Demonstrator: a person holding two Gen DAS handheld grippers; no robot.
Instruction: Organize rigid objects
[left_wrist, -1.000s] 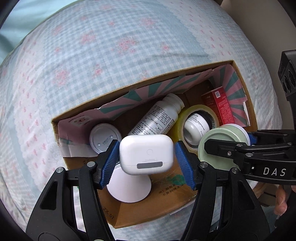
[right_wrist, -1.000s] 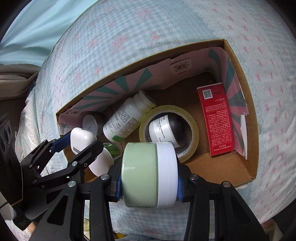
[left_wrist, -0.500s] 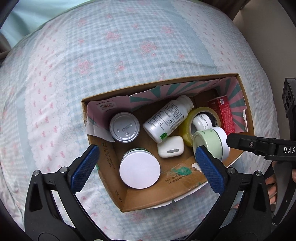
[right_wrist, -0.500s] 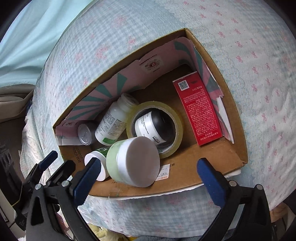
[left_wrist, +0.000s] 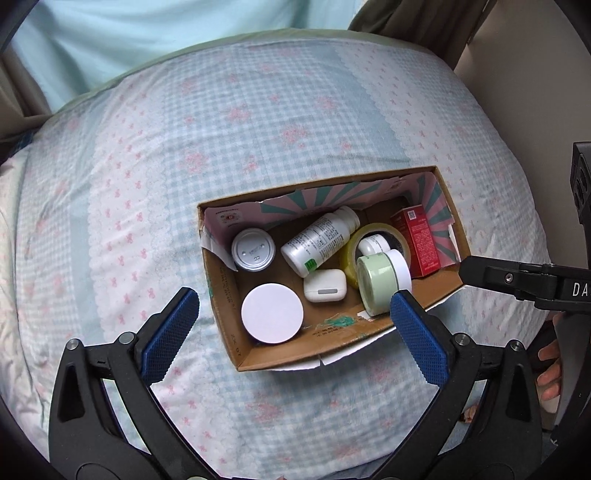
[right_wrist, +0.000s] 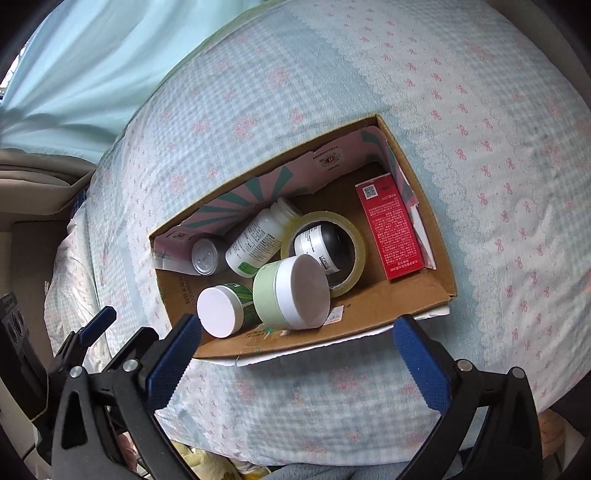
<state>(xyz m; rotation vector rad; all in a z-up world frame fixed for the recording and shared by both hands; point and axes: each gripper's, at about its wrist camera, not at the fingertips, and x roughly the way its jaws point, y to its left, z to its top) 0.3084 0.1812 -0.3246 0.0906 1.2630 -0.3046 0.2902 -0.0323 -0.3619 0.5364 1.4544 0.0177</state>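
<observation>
A cardboard box (left_wrist: 306, 350) (right_wrist: 417, 295) lies on a checked bedspread. In it are a white earbud case (left_wrist: 325, 285), a green jar with white lid (left_wrist: 380, 277) (right_wrist: 291, 291) on its side, a white-lidded jar (left_wrist: 272, 317) (right_wrist: 219, 312), a white bottle (left_wrist: 319, 245) (right_wrist: 258, 242), a tape roll (left_wrist: 373, 236) (right_wrist: 325, 251) around a small jar, a silver-lidded can (left_wrist: 253, 249) (right_wrist: 205, 256) and a red carton (left_wrist: 419, 243) (right_wrist: 391, 229). My left gripper (left_wrist: 295, 328) is open and empty above the box's near edge. My right gripper (right_wrist: 295, 350) is open and empty, also above the near edge.
The bedspread (left_wrist: 184, 166) has pink bows and flowers and covers a rounded mattress. A pale blue curtain (left_wrist: 166, 37) hangs behind. The right gripper's body (left_wrist: 524, 280) reaches in from the right of the left wrist view. A beige wall (left_wrist: 535, 74) is at the right.
Both grippers opened and let go: the earbud case and the green jar now lie in the box. Both grippers have since pulled back and up from the box.
</observation>
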